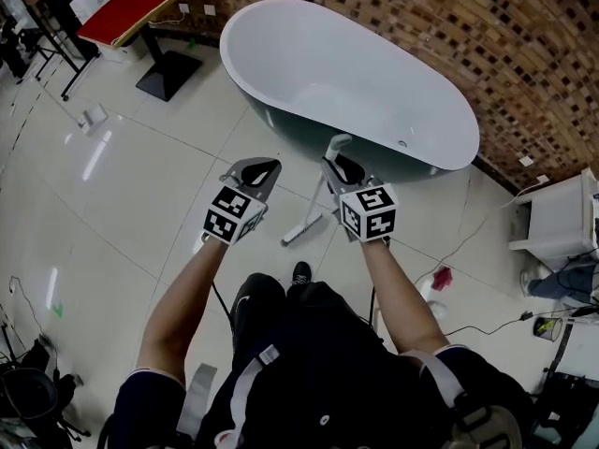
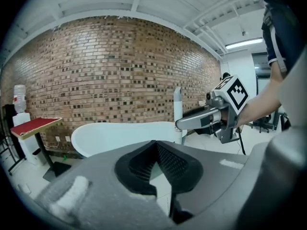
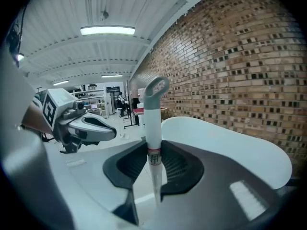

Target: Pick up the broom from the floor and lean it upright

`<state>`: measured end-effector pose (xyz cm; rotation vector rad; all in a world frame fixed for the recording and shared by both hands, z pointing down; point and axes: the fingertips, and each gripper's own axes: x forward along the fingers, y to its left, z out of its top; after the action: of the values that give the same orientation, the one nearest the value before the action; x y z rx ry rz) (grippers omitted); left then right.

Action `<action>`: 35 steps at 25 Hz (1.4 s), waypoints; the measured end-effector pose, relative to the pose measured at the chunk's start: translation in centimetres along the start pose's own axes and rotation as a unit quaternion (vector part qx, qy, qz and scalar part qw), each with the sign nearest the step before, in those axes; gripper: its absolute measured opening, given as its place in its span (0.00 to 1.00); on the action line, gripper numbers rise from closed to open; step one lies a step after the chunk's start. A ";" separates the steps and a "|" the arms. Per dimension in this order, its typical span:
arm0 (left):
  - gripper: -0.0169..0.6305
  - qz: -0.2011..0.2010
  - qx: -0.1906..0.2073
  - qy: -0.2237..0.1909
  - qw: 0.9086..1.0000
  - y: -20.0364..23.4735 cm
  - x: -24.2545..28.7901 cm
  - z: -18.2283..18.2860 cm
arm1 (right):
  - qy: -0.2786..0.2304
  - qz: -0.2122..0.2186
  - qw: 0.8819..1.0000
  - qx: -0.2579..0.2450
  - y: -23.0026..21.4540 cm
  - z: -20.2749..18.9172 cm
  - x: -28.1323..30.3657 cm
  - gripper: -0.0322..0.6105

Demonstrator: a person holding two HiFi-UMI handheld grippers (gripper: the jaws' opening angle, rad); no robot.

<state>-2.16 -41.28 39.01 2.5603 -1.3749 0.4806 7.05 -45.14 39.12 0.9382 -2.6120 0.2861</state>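
The right gripper has its fingers clamped on the white broom with the grey loop-ended handle. They grip the shaft just below the grey top section, at a red band. A grip this high on the shaft probably gives control of tilt while the long shaft hangs below. The broom stands near upright in front of the white oval bathtub with the dark outer shell. Its lower end reaches down toward the glossy pale tiled floor; whether that end touches the tiles cannot be told. The left gripper is beside the right one, its fingers together on nothing, apparently kept close in reserve to steady the shaft. The bathtub rim and the brown brick wall behind it are the nearest supports for leaning the broom, so the task appears past the pick-up stage, with the leaning step not yet done. Count: one broom, two grippers, one bathtub.
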 end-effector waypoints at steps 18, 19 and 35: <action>0.03 -0.129 -0.017 0.009 0.991 9.0 11.7 1.8 | 0.067 -0.147 0.983 0.085 -9.5 -1.7 9.7 0.20; 0.03 -0.133 -0.017 0.010 0.991 9.5 12.1 2.0 | 0.068 -0.151 0.982 0.088 -9.9 -1.5 10.3 0.20; 0.03 -0.088 -0.053 0.028 0.994 12.1 16.5 3.4 | 0.074 -0.099 0.988 0.097 -16.9 0.3 18.6 0.20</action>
<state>-3.09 -61.77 42.17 2.5311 -1.1124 0.4325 4.50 -68.76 47.24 1.1838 -2.3648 0.5434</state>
